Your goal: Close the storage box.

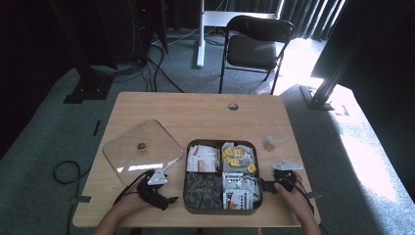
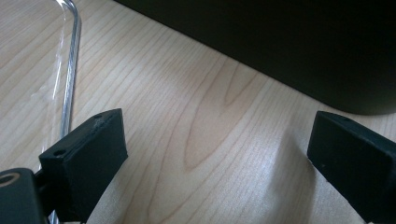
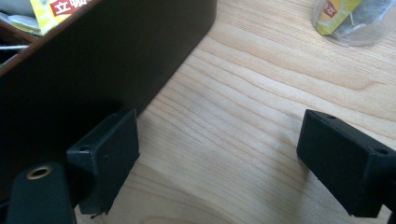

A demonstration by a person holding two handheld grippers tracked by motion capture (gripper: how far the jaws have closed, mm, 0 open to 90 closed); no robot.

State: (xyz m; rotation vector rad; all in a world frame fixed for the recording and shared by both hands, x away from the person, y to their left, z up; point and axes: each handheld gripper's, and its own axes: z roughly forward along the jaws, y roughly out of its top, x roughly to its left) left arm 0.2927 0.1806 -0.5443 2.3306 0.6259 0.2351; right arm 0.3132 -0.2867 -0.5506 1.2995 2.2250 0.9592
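Note:
A dark square box [image 1: 221,210] with four compartments of tea bags and sachets sits at the table's near middle. My left gripper [image 1: 171,199] rests on the table just left of the box, jaws open toward its wall [image 2: 303,46], only bare wood between the fingers [image 2: 86,158]. My right gripper [image 1: 265,186] lies just right of the box, also open and holding nothing; its left finger [image 3: 105,158] is close against the box's side [image 3: 107,60]. A person's hands hold both grippers.
A clear square lid [image 1: 142,149] with a small knob lies left of the box, its rim [image 2: 70,60] beside my left gripper. A small clear cup [image 1: 270,142] holding a yellow tea bag [image 3: 348,16] stands right of the box. A black chair [image 1: 254,46] stands beyond the table.

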